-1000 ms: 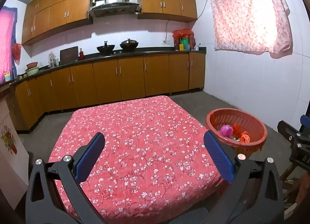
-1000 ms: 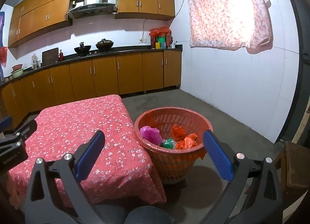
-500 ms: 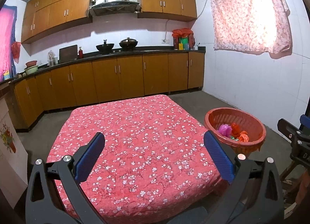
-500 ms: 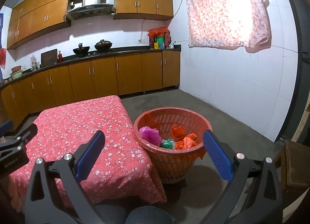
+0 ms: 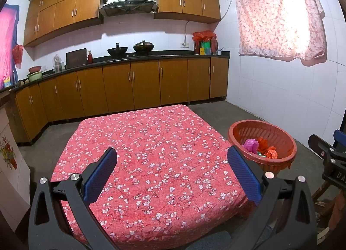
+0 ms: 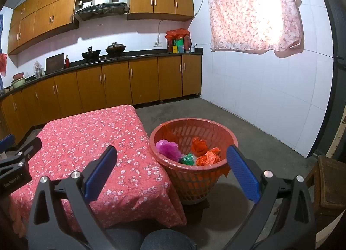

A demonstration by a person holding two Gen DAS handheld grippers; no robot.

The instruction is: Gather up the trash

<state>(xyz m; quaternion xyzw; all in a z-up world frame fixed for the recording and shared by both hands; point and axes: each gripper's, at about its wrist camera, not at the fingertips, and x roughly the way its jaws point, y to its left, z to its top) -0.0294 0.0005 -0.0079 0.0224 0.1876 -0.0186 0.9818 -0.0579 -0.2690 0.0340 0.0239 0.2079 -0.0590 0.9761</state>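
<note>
Left wrist view: the left gripper (image 5: 172, 166) hangs over the red flowered cloth (image 5: 149, 152) on the worktop, jaws spread wide, nothing between the blue pads (image 5: 101, 174).
Right wrist view: the right gripper (image 6: 172, 166) has its jaws spread too, holding nothing, above the gap between worktop and red basket (image 6: 190, 174).
Basket: stands on the floor just beside the worktop's right edge.
Trash: crumpled pink bag (image 6: 168, 149), green wad (image 6: 187, 159), red bag (image 6: 199, 145) and orange bag (image 6: 208, 158) lie inside the basket.
Background: wooden cabinets (image 5: 129, 88) along the wall, floral curtain (image 5: 279, 16) over the window.
</note>
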